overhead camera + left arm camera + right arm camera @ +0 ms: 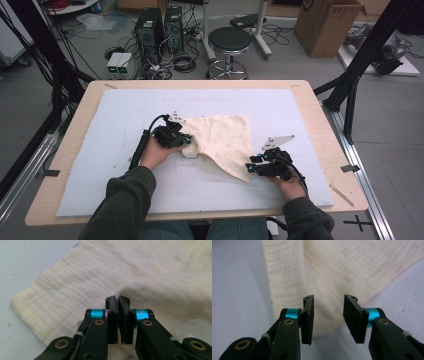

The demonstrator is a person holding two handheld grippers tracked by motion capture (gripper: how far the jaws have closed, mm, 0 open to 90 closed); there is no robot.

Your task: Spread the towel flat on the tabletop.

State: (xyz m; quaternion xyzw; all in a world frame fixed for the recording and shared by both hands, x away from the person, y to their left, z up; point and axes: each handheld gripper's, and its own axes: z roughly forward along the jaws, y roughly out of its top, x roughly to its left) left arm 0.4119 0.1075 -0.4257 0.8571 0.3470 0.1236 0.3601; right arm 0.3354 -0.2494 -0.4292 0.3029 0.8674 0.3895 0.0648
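Observation:
A cream crinkled cloth [220, 137] lies spread on the pale blue mat [125, 115], narrowing to a corner at the front right. My left gripper [189, 145] is at the cloth's left edge. In the left gripper view the gripper [117, 300] has its jaws together on a raised fold of the cloth [75, 290]. My right gripper [250, 167] is at the front right corner. In the right gripper view the gripper [328, 300] stands open, with the cloth [332, 270] lying flat under the gap and not pressed by the pads.
The mat covers most of a wooden table [310, 95]. Beyond the far edge, on the floor, are a round stool [229, 42], computer towers [150, 30] with cables and a cardboard box [325, 25]. Black frame posts [350, 85] stand at the right.

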